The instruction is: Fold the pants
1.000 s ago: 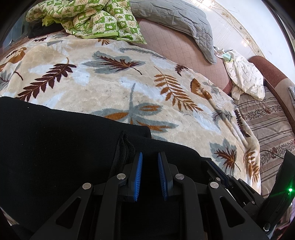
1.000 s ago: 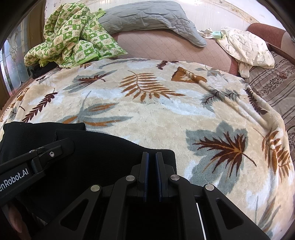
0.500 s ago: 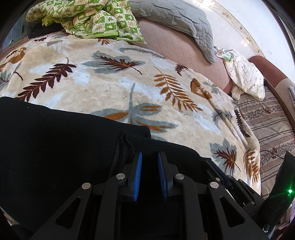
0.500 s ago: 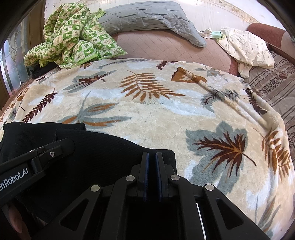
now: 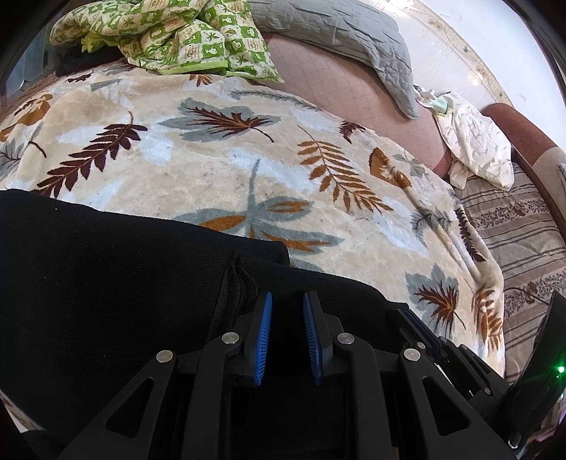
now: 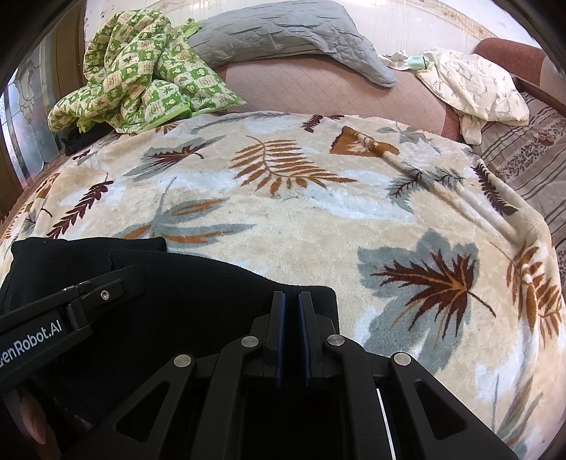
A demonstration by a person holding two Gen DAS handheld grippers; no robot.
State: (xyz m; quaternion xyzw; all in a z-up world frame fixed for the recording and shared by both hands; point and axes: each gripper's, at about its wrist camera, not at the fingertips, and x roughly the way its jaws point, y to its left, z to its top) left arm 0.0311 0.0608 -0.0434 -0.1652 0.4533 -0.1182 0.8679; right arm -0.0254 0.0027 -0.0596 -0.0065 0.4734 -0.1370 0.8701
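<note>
Left wrist view: the left gripper [image 5: 286, 311] has its blue-padded jaws set a narrow gap apart, with black cloth of the pants [image 5: 106, 276] showing between them; whether the pads actually pinch the cloth cannot be told, black on black. The pants lie across the near edge of a leaf-patterned blanket [image 5: 219, 166] on a bed, a folded seam bunched just left of the jaws. Farther back lie a green checked quilt [image 5: 184, 39], a grey pillow [image 5: 339, 32] and a cream cloth [image 5: 477, 145]; a striped sheet [image 5: 516, 226] shows at right. The right gripper's body is cut off at the lower right edge.

Right wrist view: the right gripper [image 6: 290, 299] has its jaws pressed nearly together at the pants' [image 6: 198, 293] corner edge; cloth between them is hard to make out. The left gripper [image 6: 139, 274] rests over the pants at left, its tips dark against the fabric. The blanket [image 6: 318, 212] fills the middle.
</note>
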